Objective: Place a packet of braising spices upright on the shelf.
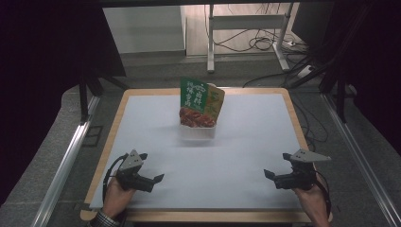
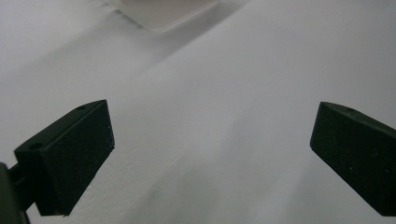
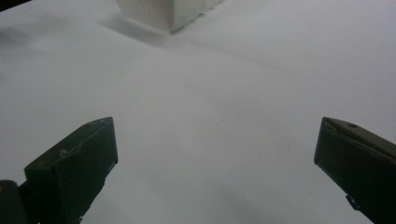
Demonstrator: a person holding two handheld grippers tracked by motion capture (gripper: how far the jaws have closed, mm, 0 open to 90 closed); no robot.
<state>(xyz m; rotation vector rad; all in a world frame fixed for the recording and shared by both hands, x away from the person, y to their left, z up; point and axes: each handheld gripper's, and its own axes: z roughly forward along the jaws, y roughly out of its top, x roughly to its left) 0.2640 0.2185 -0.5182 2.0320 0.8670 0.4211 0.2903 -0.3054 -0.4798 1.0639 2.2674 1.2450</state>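
The work looks to be at its very start. Both tools rest low at the near edge of the table (image 1: 118, 106): the left gripper (image 1: 156, 178) at about seven o'clock, the right gripper (image 1: 268, 174) at about five o'clock. Each has its jaws spread wide and empty, as both gripper views confirm.

The snack packets (image 1: 201, 103), green and orange, stand upright in a white box (image 1: 197, 131) at twelve o'clock, just past the table's centre and well apart from both tools.

The likely next move is a reach forward toward the box, one gripper closing on a packet's upper edge, perhaps with the other steadying the box wall.

The surface is a plain white sheet over a wooden board. Beyond it lie a grey floor, loose cables (image 1: 265, 43) and a metal frame (image 1: 246, 21) at one o'clock.
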